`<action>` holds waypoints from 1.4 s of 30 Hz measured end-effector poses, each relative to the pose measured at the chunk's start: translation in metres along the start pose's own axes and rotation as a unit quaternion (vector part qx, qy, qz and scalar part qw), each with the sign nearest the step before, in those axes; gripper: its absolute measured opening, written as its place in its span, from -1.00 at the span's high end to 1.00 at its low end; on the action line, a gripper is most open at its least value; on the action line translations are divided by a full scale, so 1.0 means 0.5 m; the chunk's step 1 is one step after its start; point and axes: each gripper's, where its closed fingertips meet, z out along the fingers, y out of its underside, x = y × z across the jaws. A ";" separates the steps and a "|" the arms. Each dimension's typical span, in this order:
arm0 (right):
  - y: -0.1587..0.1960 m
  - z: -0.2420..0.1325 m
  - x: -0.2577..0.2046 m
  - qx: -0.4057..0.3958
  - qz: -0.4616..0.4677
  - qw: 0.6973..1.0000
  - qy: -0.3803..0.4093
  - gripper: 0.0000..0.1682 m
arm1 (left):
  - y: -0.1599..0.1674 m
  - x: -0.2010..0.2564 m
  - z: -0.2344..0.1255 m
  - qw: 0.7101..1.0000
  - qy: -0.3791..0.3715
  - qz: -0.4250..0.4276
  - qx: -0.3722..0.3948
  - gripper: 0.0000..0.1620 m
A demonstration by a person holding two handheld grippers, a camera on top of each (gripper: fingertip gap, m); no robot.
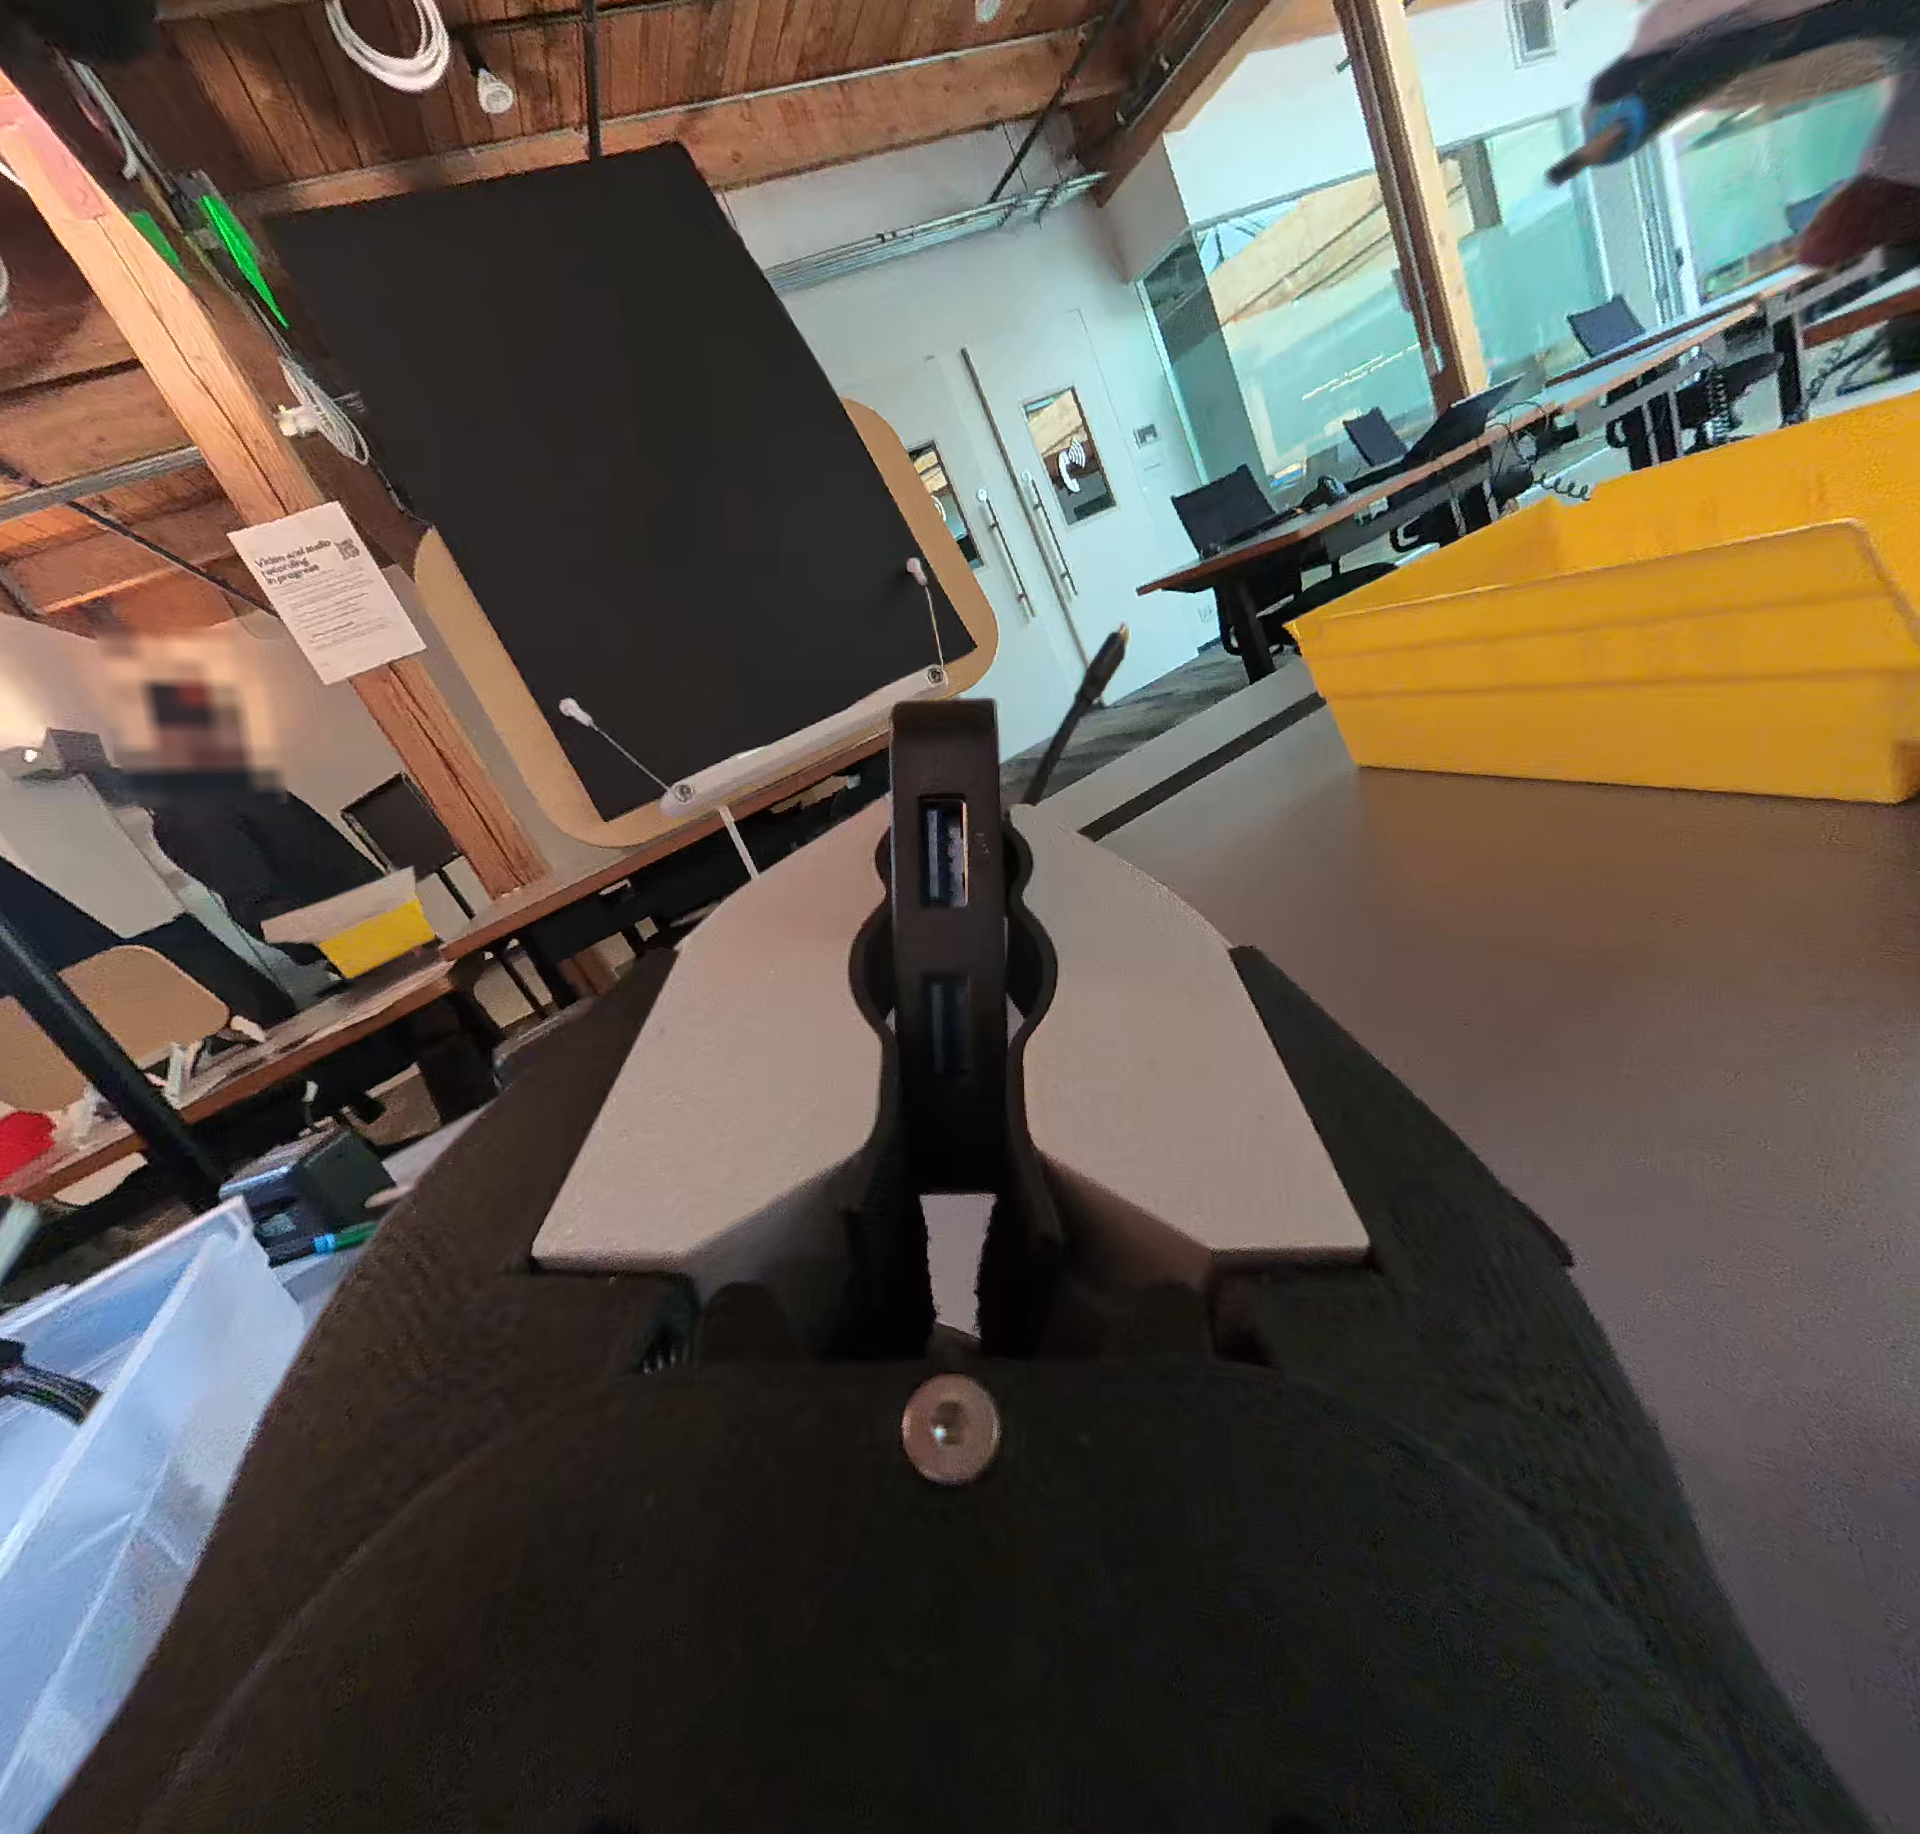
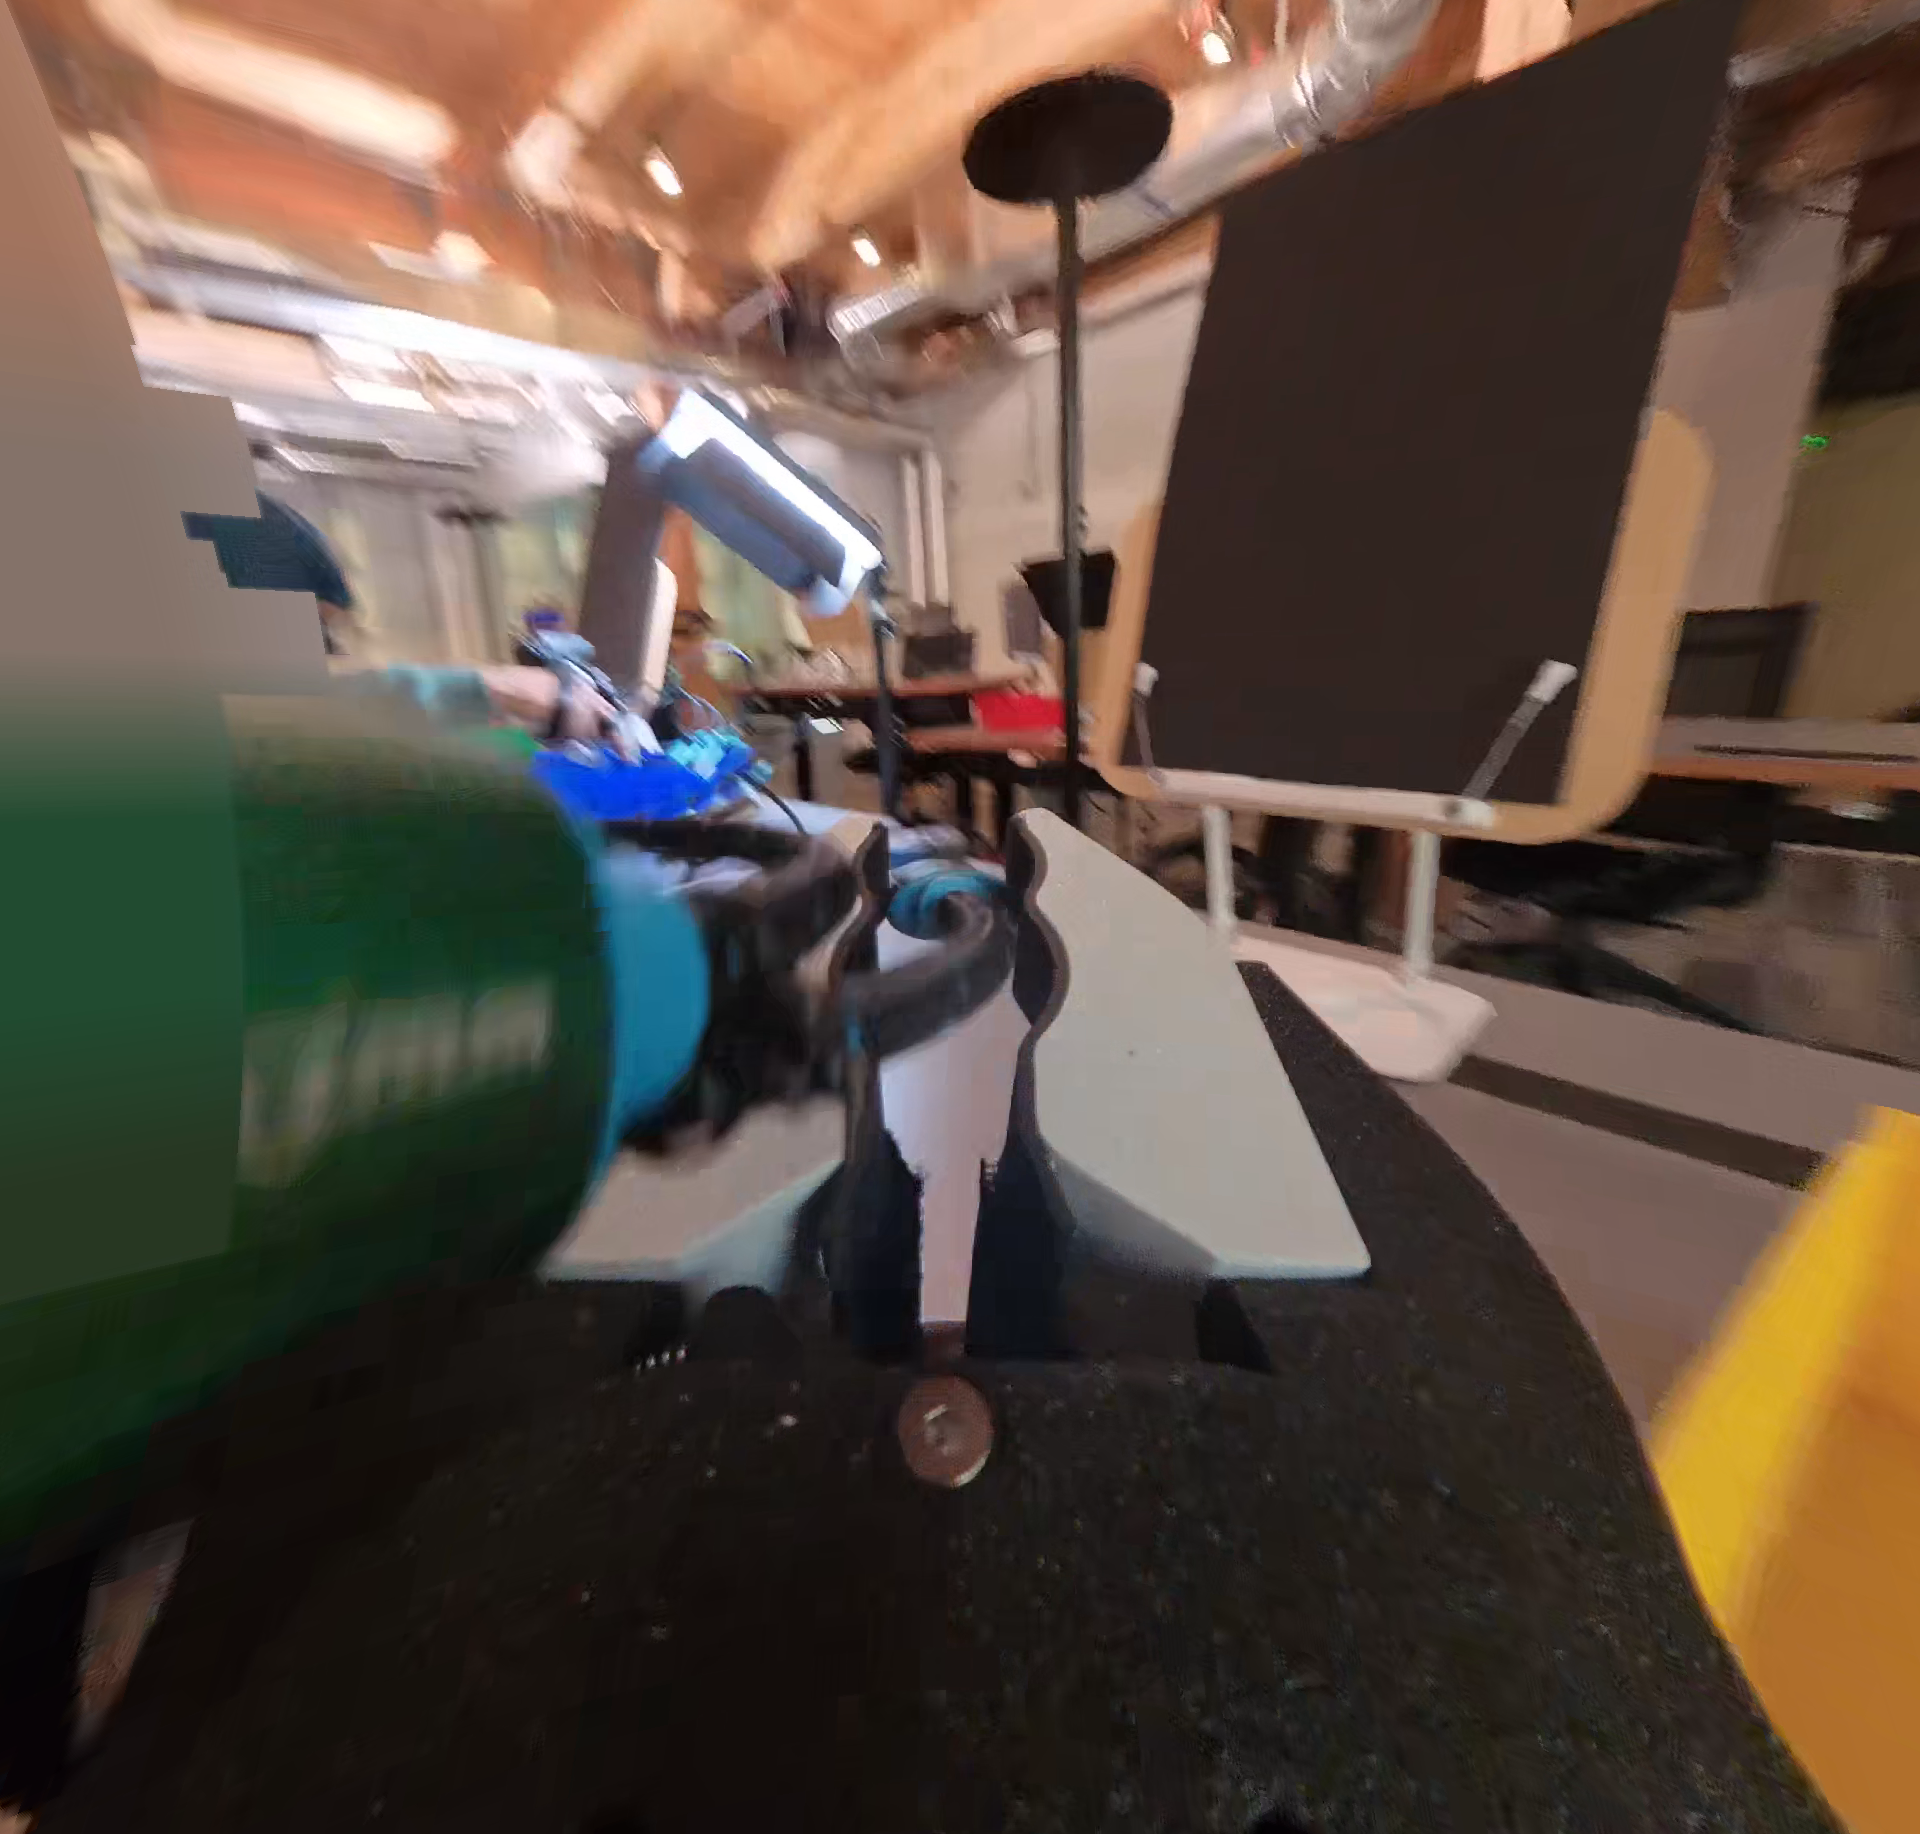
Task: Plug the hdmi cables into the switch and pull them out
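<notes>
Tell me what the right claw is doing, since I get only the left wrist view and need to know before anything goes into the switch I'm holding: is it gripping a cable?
Observer: No. The right claw is open, with its fingers apart and nothing clamped.
Operator: Is a cable near it?
Observer: Yes, a black cable with a blue wrap loops just past the fingertips.
Operator: Anything crowding it?
Observer: A green sleeve fills the left of that view and overlaps the claw's left finger.
</notes>
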 end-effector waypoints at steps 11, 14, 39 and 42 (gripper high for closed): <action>0.041 -0.321 0.378 -0.430 -0.192 0.762 0.444 0.75 | 0.008 -0.041 -0.024 0.995 -0.015 -0.101 0.011 0.81; 0.067 -0.369 0.416 -0.554 -0.195 0.681 0.438 0.75 | 0.011 -0.042 -0.025 0.994 -0.015 -0.106 0.010 0.81; 0.173 -0.390 0.504 -0.831 -0.153 0.502 0.183 0.61 | 0.025 -0.081 -0.035 0.951 0.007 -0.308 0.038 0.82; 0.217 -0.372 0.534 -0.829 -0.176 0.518 0.115 0.72 | 0.023 -0.077 -0.035 0.952 0.010 -0.303 0.038 0.82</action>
